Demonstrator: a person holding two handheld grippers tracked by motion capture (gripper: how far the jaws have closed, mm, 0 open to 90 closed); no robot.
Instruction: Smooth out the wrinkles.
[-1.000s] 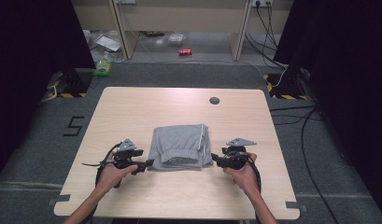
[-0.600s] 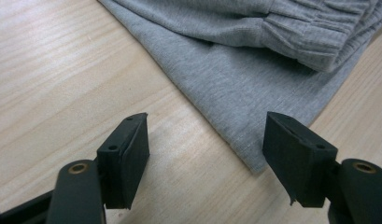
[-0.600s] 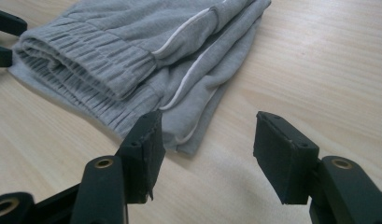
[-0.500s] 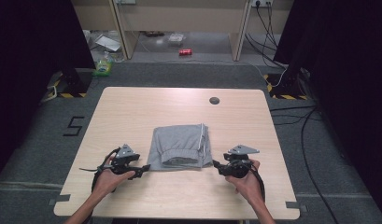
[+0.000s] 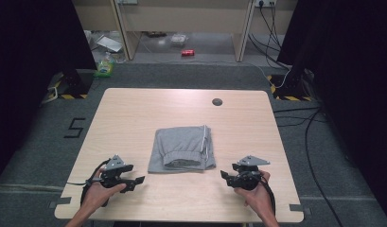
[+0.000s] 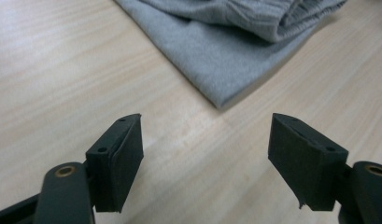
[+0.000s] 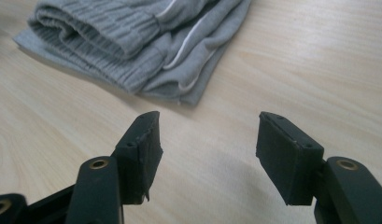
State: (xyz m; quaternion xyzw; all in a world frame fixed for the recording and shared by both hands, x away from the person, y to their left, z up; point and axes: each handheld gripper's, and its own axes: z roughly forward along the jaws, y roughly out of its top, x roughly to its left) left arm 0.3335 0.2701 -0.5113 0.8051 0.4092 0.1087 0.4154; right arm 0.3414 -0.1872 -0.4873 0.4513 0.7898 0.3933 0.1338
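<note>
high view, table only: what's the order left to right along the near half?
left gripper → folded grey garment → right gripper

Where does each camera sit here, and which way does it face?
High view: above the person's table edge, facing forward and down; forearms, left claw, right claw.
Left gripper view: on the left claw, facing the folded grey garment; own open jaws.
Right gripper view: on the right claw, facing the garment; own open jaws.
Shared: garment, wooden table.
</note>
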